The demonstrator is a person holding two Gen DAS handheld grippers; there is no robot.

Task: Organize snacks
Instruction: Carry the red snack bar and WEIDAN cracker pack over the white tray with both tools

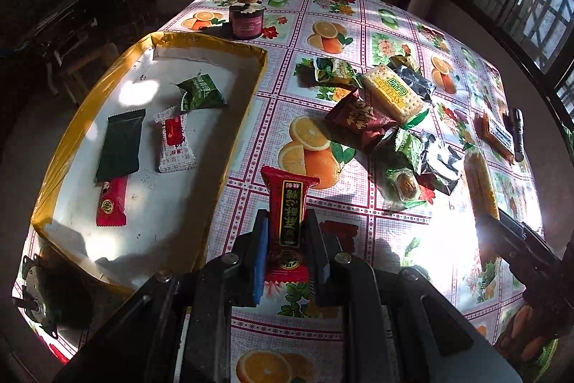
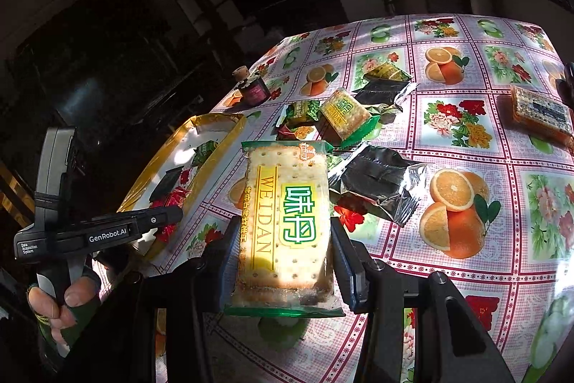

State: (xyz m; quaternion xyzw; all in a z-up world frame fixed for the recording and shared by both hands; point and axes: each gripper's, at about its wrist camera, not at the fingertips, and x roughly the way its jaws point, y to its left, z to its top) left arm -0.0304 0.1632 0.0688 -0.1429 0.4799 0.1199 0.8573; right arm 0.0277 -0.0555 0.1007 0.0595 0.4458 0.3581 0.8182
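My left gripper (image 1: 286, 221) is shut on a red snack bar with gold lettering (image 1: 288, 203), held above the tablecloth just right of the yellow-rimmed white tray (image 1: 211, 153). In that tray lie a dark green packet (image 1: 121, 143), a white-and-red candy (image 1: 174, 140), a green packet (image 1: 201, 92) and a small red candy (image 1: 111, 203). My right gripper (image 2: 285, 232) is shut on a Weidan cracker pack (image 2: 287, 221), lifted over the table. A pile of loose snacks (image 1: 391, 117) lies in the table's middle. The left gripper body (image 2: 71, 232), in a gloved hand, shows at the right wrist view's left.
A dark jar with a cork stopper (image 1: 246, 17) stands behind the tray. An orange packet (image 2: 541, 113) and a small black flashlight (image 1: 516, 131) lie near the far right edge. A second Weidan pack (image 2: 344, 113) and silver-black wrappers (image 2: 380, 182) rest in the pile. The fruit-patterned tablecloth (image 1: 323, 31) covers the table.
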